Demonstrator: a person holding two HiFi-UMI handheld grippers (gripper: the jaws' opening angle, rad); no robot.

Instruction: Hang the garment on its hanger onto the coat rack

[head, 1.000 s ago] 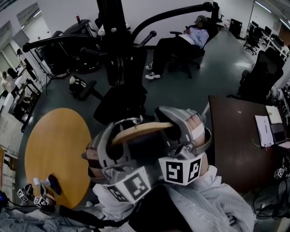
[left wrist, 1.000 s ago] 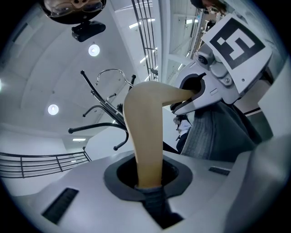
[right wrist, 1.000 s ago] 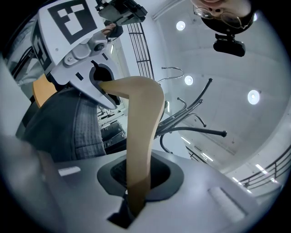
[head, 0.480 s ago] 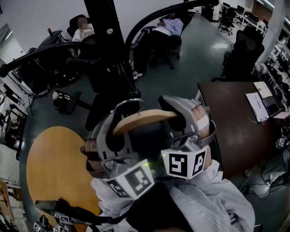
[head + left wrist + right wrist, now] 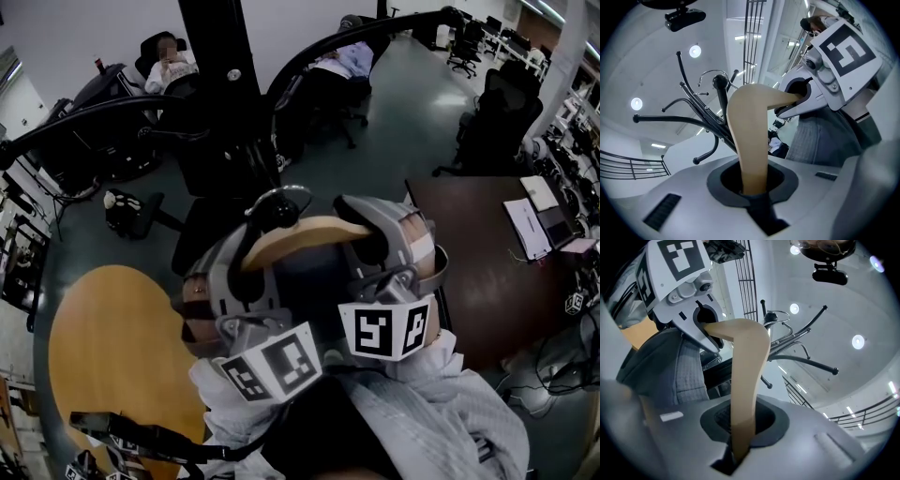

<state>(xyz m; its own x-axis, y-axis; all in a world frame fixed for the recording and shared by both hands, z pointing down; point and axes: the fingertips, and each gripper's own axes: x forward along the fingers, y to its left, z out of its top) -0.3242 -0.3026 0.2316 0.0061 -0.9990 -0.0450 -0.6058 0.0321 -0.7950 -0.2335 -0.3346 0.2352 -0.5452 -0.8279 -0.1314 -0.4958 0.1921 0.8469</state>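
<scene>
A wooden hanger (image 5: 305,234) with a metal hook (image 5: 279,200) is held level between both grippers, and a dark grey garment (image 5: 309,281) hangs from it. My left gripper (image 5: 242,267) is shut on the hanger's left arm (image 5: 747,136). My right gripper (image 5: 380,246) is shut on its right arm (image 5: 745,376). The hook stands just in front of the black coat rack (image 5: 220,94), below its curved arms (image 5: 94,112). From the left gripper view the hook (image 5: 712,75) lies close to the rack's arms (image 5: 701,117). Grey fabric (image 5: 679,366) drapes beside the hanger.
A round wooden table (image 5: 112,347) lies at the lower left. A dark desk (image 5: 478,272) with papers stands at the right. Office chairs and two seated people (image 5: 349,56) are beyond the rack. A person's light sleeves (image 5: 422,422) fill the bottom.
The hanger and both grippers have risen toward the rack, so the hook now sits nearer its pole. The head view has swung, shifting the room behind.
</scene>
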